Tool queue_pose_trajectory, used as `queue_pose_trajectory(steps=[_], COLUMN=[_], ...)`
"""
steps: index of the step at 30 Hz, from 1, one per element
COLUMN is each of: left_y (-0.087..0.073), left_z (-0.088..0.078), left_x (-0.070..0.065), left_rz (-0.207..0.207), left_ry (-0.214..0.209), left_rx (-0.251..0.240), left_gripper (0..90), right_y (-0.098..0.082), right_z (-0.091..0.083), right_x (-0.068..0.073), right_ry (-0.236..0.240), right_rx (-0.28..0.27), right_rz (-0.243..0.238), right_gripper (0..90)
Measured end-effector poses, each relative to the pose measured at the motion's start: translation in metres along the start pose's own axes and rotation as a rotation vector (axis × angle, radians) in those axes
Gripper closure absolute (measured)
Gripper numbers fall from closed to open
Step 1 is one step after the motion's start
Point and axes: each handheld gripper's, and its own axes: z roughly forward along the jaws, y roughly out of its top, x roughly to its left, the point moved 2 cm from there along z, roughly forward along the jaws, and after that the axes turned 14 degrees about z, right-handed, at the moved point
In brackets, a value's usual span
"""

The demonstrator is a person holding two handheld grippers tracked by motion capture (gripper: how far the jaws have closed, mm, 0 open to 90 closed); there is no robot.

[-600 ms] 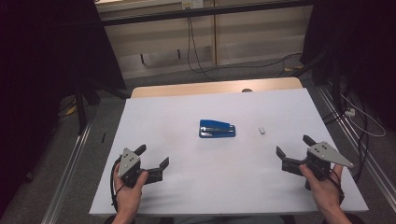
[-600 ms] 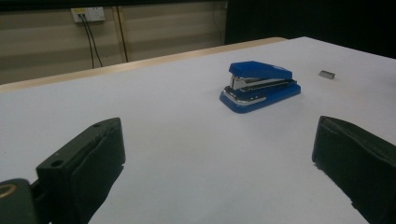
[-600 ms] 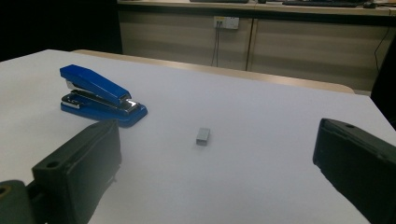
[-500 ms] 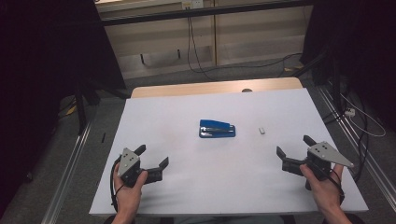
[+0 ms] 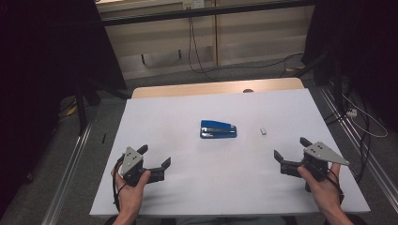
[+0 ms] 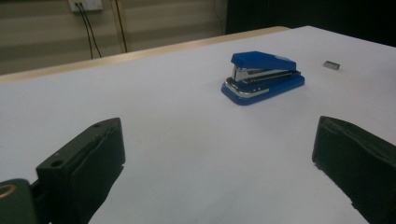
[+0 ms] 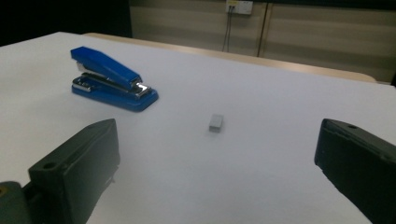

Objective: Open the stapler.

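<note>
A blue stapler [image 5: 218, 130] lies in the middle of the white table [image 5: 187, 197], and a small grey block of staples [image 5: 263, 131] rests just to its right. My left gripper [image 5: 154, 156] sits near the front left, open and holding nothing; its jaws point toward the stapler [image 6: 262, 77], and the staple block [image 6: 332, 65] lies beyond it. At the front right my right gripper [image 5: 292, 148] is open too, with nothing between its jaws. Ahead of it lie the staple block [image 7: 216, 122] and, to its left, the stapler [image 7: 112, 79].
The white sheet covers a wooden tabletop whose far edge [image 5: 216, 87] shows bare. Metal rails [image 5: 70, 164] run along both sides of the table. Cables [image 5: 197, 47] hang down the wall behind.
</note>
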Motion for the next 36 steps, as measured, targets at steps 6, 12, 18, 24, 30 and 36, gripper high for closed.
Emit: queue_pose_trajectory(steps=[6, 12, 18, 24, 30, 36], left_y=[-0.002, -0.001, -0.002, -0.002, 0.004, 0.012], left_z=[0.004, 0.010, 0.018, 0.025, 0.030, 0.041], left_x=[0.000, 0.000, -0.002, -0.007, -0.011, -0.012], left_rz=[0.003, 0.012, 0.035, -0.022, -0.050, 0.021], left_ry=[-0.008, -0.019, -0.027, -0.092, -0.161, -0.153], left_rx=[0.033, 0.047, 0.073, 0.085, 0.063, 0.081], left_gripper=[4.7, 7.8, 7.9, 7.9, 7.9, 7.9], right_y=[-0.001, -0.002, 0.001, 0.003, 0.012, 0.018], right_z=[0.003, 0.007, 0.018, 0.032, 0.043, 0.056], right_x=[0.006, 0.009, 0.019, 0.028, 0.036, 0.043], right_ry=[0.020, 0.024, 0.069, 0.097, 0.130, 0.152], right_rx=[0.009, 0.033, 0.040, 0.049, 0.029, 0.028], right_rz=[0.005, -0.001, -0.019, -0.033, -0.028, -0.029], right_gripper=[0.0, 0.7, 1.0, 1.6, 1.7, 1.8])
